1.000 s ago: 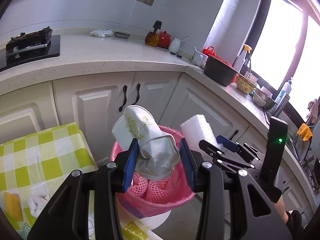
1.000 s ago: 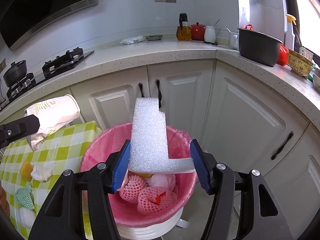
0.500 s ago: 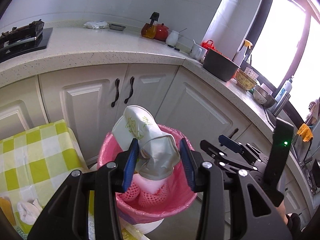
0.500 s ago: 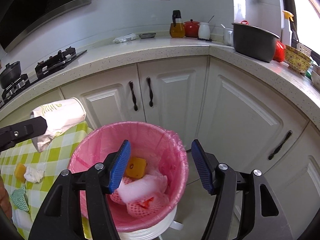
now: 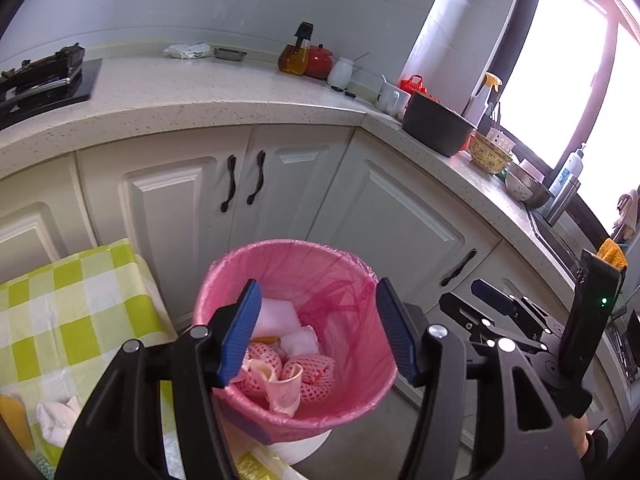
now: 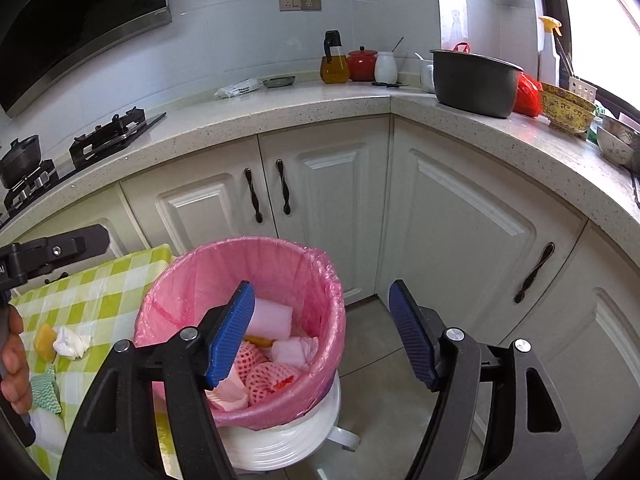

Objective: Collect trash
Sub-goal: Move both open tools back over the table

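A white bin with a pink liner (image 5: pixel 344 264) (image 6: pixel 320 280) stands on the floor by the cabinets. Inside lie a white foam block (image 5: pixel 278 314) (image 6: pixel 270 318), pink foam nets (image 5: pixel 312 372) (image 6: pixel 268 376), an orange piece and a crumpled paper cup (image 5: pixel 286 390). My left gripper (image 5: pixel 316 334) is open and empty above the bin. My right gripper (image 6: pixel 322 334) is open and empty over the bin's right rim. On the green-checked table (image 5: pixel 80 300) (image 6: pixel 108 292) lie a white tissue (image 5: pixel 56 420) (image 6: pixel 70 342), an orange piece (image 6: pixel 44 340) and a green-patterned scrap (image 6: pixel 44 388).
White cabinets with black handles (image 6: pixel 268 194) run behind the bin under a speckled counter (image 6: pixel 280 100). A stove (image 6: pixel 112 132), a black pot (image 6: pixel 474 80), an oil jug (image 6: pixel 334 62), bowls and bottles stand on the counter. Grey floor tiles (image 6: pixel 380 360) lie right of the bin.
My right gripper opened and the foam block fell into the bin. My left gripper then opened and the paper cup dropped in. Both grippers are now empty.
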### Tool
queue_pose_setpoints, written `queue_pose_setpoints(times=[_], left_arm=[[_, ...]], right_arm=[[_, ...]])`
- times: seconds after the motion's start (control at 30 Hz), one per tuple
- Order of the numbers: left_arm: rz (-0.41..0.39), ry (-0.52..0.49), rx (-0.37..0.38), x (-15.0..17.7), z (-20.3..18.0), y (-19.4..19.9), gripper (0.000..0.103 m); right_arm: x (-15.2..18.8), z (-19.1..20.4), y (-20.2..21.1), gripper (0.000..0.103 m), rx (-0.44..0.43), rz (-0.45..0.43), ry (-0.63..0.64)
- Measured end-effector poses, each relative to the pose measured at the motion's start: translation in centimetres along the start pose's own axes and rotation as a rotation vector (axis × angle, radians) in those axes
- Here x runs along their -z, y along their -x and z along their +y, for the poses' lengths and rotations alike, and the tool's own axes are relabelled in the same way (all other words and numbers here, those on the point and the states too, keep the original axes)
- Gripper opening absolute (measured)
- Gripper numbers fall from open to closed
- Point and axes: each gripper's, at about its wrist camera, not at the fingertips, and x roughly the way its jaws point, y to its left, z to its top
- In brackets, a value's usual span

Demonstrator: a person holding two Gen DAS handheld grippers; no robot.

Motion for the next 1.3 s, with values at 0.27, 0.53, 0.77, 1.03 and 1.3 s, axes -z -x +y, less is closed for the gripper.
queue_pose_setpoints(times=[0.27,0.53,0.77,1.03,1.3], left_arm=[[-0.074,0.021,-0.092,2.9,4.0,8.3,0.058],[-0.125,0.035,-0.248,7.7,9.2,18.1,0.06],[-0.132,0.054,-0.354,12.3,13.6,24.6,0.061],[-0.116,0.129,-0.409,17.0,18.8,28.4,0.061],[-0.097,0.161,-0.423,19.1,22.9,30.0,0.064]], right_arm=[[2.3,2.3,2.2,0.071,-0.036,-0.002,0.003],[5.2,6.6,5.6,0.074,-0.071,-0.024,0.031],[7.6,10.0,8.2,0.075,-0.099,-0.023,0.023],[11.0,16.4,10.1,0.083,-0.151,-0.008,0.081],[14.9,23.4,12.1,0.084,-0.21,-0.001,0.151]])
